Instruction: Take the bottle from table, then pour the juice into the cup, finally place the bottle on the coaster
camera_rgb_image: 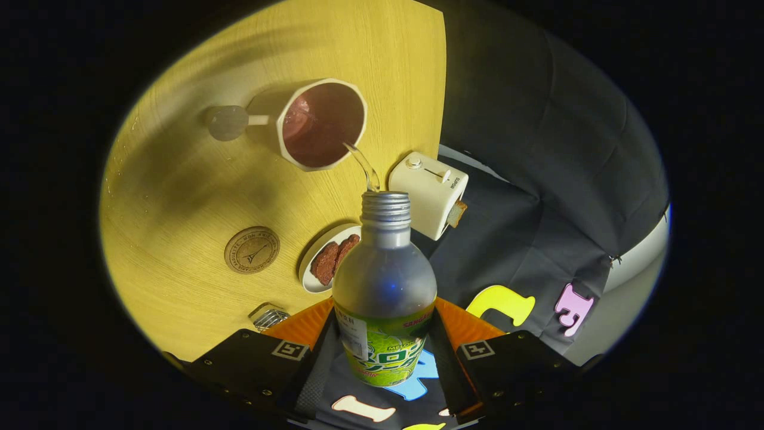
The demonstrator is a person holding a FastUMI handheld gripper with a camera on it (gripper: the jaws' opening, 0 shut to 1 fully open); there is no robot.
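My gripper (384,349) is shut on a frosted bottle (385,280) with a green label and an uncapped threaded neck, held between the two fingers and tipped toward the table. A thin clear stream (364,167) runs from its mouth into a cream faceted cup (319,125) with a pinkish inside and a round-knobbed handle. The cup stands on the yellow wooden table (179,197), beyond the bottle's mouth. A round cork coaster (252,249) lies on the table, nearer than the cup and off to the bottle's side.
A white plate (313,272) with brown slices sits just behind the bottle's shoulder. A cream toaster (428,192) holding a slice stands at the table's edge. A small metal-and-clear object (268,316) lies near one finger. Past the table's edge hangs the black cloth wall.
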